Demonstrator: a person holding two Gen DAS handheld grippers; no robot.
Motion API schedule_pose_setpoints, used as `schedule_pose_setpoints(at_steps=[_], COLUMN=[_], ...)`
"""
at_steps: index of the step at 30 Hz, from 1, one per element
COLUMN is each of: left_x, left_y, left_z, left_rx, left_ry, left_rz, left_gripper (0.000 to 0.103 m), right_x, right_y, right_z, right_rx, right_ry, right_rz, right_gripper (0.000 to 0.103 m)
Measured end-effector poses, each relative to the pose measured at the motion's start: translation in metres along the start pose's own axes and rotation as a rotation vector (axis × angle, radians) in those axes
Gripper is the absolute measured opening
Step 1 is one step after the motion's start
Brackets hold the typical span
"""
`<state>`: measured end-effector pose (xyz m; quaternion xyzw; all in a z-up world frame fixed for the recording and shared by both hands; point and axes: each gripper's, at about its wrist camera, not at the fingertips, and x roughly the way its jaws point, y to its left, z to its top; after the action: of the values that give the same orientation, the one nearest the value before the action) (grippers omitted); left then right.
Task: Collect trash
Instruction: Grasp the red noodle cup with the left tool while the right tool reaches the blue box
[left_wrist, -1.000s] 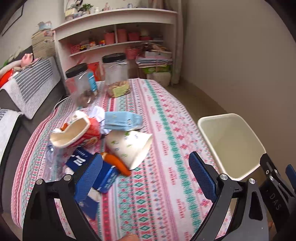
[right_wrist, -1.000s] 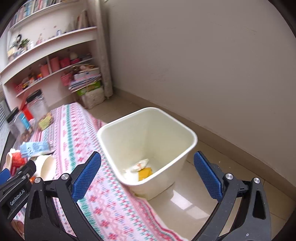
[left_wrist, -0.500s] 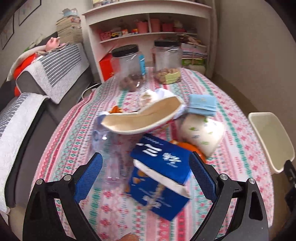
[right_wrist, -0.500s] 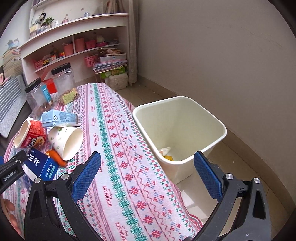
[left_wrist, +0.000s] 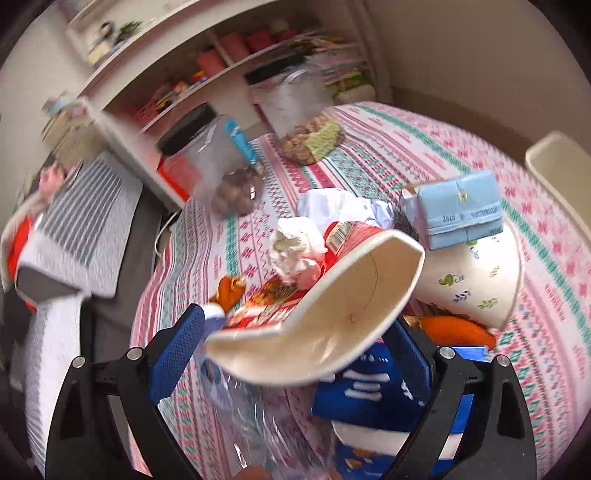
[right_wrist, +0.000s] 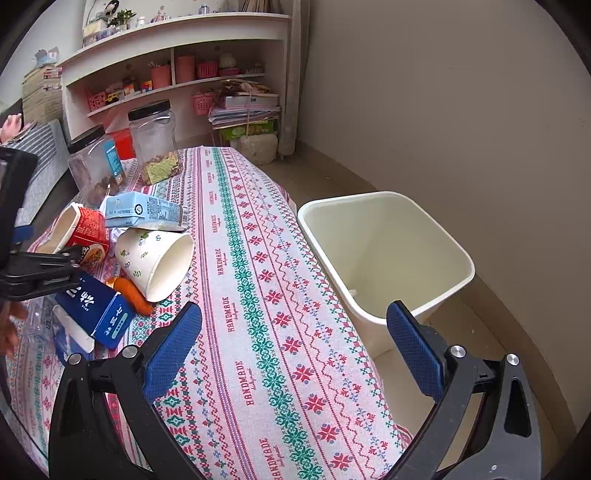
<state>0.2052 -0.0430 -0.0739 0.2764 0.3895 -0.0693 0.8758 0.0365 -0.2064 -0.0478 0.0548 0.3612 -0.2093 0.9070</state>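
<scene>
Surface (right_wrist: 266, 295) wears a pink, green and white patterned cloth. Landmark for everything below: cream trash bin (right_wrist: 384, 254), standing on the floor against the surface's edge, mouth up.

Trash pile sits well apart from the bin, across the surface from it:
- red instant-noodle cup (left_wrist: 321, 314), on its side, crushed, cream inside facing my left camera
- white paper cup (right_wrist: 155, 258) with leaf print, on its side, mouth toward the bin, nearest pile item to it
- dark blue carton (right_wrist: 94, 308), on the near side of the paper cup
- light blue carton (right_wrist: 142, 212), lying on top of the paper cup
- crumpled clear plastic (left_wrist: 258, 421), under the noodle cup
- orange wrapper (right_wrist: 131, 291), between blue carton and paper cup
- crumpled white tissue (left_wrist: 295, 251), touching the noodle cup

Two black-lidded clear jars (right_wrist: 155, 140) stand beyond the pile, farther from the bin.

My left tongs (left_wrist: 291, 354): spread wide, straddling the noodle cup's rim, gripping nothing.

My right tongs (right_wrist: 291, 343): spread wide, empty, over the surface just beside the bin.
</scene>
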Motion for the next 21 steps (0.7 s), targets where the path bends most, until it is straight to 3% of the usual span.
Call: schedule_pose_setpoints(at_steps=[2,3,4,7,13,16,21], left_x=[0.011,0.013,0.014,-0.004,-0.065,-0.086,-0.108], left_y=[-0.008,-0.01,-0.011,-0.008,0.015,0.035,0.057], left_z=[-0.001,-0.004,-0.008,-0.021,-0.031,-0.039,-0.062], left_rx=[0.057,0.067,0.06,0.011,-0.131,-0.231,-0.34], left_ry=[0.007,0.011,0.02,-0.037,-0.157,-0.168,-0.167], left_rz=[0.028,0.027,-0.015,-0.029,-0.17,-0.227,-0.237], left_gripper=[0.086,0.075,0.051,0.043,0.033,0.033,0.033], right_x=[-0.002,-0.002,-0.003,-0.001,0.0,-0.005,0.001], right_y=[0.0,0.001,0.001,0.001,0.01,0.023,0.046], right_z=[0.0,0.0,0.0,-0.002,-0.003,-0.004,-0.012], right_rx=[-0.006,-0.013,-0.017,-0.013,-0.015,-0.053,-0.064], right_ry=[-0.001,-0.001,0.0,0.013,0.039,0.034,0.099], right_rz=[0.003,0.004,0.004,0.012,0.13,0.189,0.333], right_gripper=[0.096,0.096,0.096,0.096,0.096,0.096,0.096])
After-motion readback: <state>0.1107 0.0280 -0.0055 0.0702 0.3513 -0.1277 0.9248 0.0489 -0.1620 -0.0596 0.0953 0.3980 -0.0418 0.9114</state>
